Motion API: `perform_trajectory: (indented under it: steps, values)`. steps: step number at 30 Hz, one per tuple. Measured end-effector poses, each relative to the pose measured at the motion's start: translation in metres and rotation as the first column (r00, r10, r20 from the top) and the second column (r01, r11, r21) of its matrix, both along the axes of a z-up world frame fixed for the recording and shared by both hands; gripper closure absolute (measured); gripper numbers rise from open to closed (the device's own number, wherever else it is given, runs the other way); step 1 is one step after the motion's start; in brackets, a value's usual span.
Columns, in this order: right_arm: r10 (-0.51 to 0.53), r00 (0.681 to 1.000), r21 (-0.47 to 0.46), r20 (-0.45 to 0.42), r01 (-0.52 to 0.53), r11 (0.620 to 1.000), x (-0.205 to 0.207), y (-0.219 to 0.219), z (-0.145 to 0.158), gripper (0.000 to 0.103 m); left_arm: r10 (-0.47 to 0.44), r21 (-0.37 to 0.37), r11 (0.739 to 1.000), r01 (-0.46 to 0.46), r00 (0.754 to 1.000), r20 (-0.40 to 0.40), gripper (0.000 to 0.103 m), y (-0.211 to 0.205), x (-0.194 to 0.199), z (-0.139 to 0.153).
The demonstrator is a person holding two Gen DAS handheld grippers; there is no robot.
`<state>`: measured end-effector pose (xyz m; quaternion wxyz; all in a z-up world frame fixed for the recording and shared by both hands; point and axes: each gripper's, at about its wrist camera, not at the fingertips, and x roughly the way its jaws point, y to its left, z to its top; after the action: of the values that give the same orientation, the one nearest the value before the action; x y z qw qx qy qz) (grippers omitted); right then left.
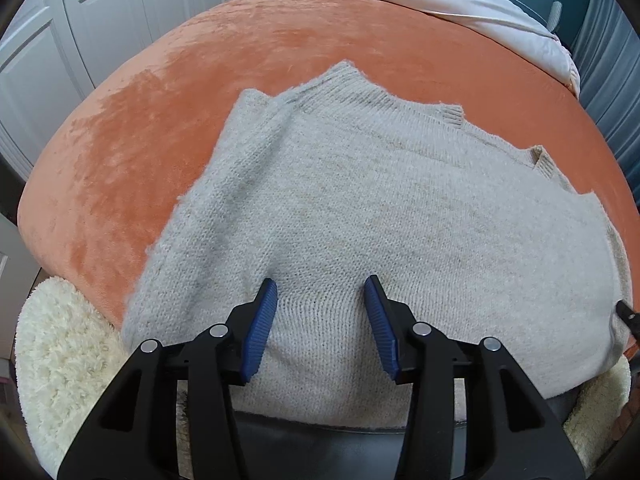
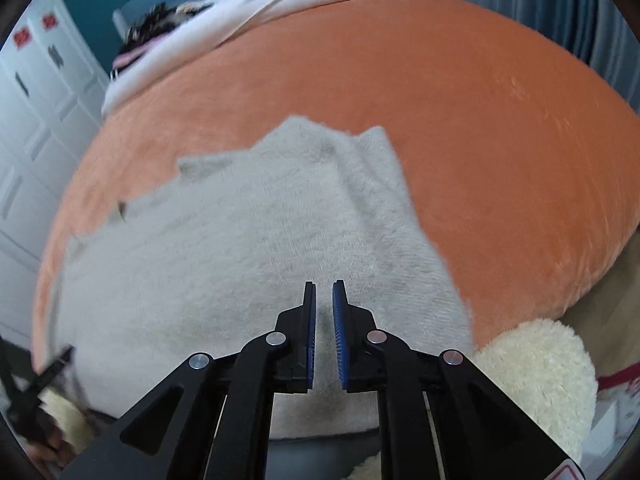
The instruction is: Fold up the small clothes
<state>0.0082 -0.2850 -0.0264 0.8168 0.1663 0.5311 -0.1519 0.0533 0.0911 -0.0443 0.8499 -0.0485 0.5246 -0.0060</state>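
Left wrist view shows the grey sweater (image 1: 360,208) spread flat on the orange bed (image 1: 160,120), left tool (image 1: 320,292) wide open and empty; right tool (image 2: 324,292) nearly closed, empty. Judged between folds: next, pinch an edge

No text, brand, number or sign can be read in either view: the red stickers (image 2: 22,38) on the white cupboard doors (image 2: 40,120) are too blurred to make out, and the red-edged label (image 2: 570,473) at the bottom of the right wrist view is cut off
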Motion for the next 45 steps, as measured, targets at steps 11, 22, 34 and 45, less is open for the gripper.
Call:
perform_trajectory:
  steps: [11,22,34,45]
  values:
    - [-0.071,0.997,0.085,0.013,0.070,0.994,0.009,-0.032,-0.007,0.098,-0.010,0.029,1.000,0.010,1.000,0.010,0.058,-0.003,-0.003,-0.001]
    - [0.098,0.987,0.086,0.125,-0.109,0.990,0.026,0.043,0.048,0.086,-0.024,0.046,0.999,0.023,1.000,0.018,0.057,-0.005,-0.003,-0.003]
    - [-0.107,0.992,-0.016,0.062,0.108,0.994,0.050,-0.045,0.033,0.053,0.104,-0.145,0.985,-0.095,0.993,0.055,0.031,0.040,0.053,0.031]
    - [-0.134,0.991,0.009,-0.020,0.134,0.991,0.058,-0.076,-0.009,0.097,0.116,-0.003,0.993,-0.116,0.993,-0.027,0.048,0.038,0.090,-0.007]
